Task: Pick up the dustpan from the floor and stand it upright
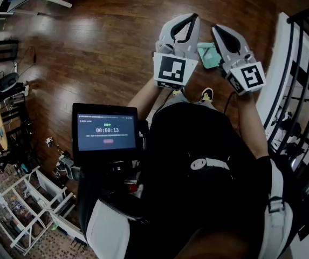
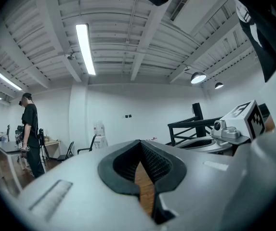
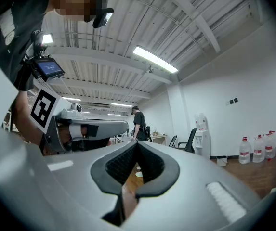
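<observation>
**Head view.** In the upper right of the frame, side by side and aimed toward the top edge: left gripper and right gripper, both pinched shut on nothing. Peeking out between them, down on the wood floor: a pale green dustpan, mostly covered by the two claws, so no telling its long axis. Appears to lie below both, a touch closer to the right one in the picture. Probably calls for dipping down and opening before any grasp. Readable on the chest screen: 00:00:13; smaller lines too fine.

**Left gripper view.** Jaws together and empty, only a sliver of floor showing through the gap. No dustpan in sight. No legible print.

**Right gripper view.** Likewise closed with nothing held. Dustpan absent here too. At lower right, water bottles, labels too small to read.
</observation>
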### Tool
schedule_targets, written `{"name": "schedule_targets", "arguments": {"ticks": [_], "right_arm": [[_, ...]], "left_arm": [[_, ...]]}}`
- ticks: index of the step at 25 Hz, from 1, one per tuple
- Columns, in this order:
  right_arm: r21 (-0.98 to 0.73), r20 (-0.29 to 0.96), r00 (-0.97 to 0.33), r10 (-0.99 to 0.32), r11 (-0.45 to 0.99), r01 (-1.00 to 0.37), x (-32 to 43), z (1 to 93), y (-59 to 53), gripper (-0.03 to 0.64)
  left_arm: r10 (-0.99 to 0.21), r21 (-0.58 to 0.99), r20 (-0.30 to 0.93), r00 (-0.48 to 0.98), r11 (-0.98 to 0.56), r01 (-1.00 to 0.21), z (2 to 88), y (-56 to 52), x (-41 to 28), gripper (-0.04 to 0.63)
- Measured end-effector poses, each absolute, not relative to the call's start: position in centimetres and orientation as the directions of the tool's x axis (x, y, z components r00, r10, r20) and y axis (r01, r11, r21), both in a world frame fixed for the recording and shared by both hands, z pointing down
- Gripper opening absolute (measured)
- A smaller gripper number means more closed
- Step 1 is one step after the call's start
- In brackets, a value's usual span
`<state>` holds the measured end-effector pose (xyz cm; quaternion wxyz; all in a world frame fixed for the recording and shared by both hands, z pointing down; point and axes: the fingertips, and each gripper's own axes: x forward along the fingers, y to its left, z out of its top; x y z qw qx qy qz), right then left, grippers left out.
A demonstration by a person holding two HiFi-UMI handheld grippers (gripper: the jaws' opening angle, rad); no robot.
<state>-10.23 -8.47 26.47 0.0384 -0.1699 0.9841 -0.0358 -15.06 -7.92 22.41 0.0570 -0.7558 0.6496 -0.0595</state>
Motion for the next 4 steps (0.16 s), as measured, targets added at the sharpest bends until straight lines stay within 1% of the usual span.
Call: {"name": "schedule_targets", "arguments": {"ticks": [4], "right_arm": [[-0.082,-0.067,-0.938,-0.339,0.939,-0.334,-10.17,26.07,-8.61,0.003]], "left_arm": [[-0.988,-0.169,0.013,0.154,-0.154,-0.974,21.96,-8.05,-14.89,0.018]]}}
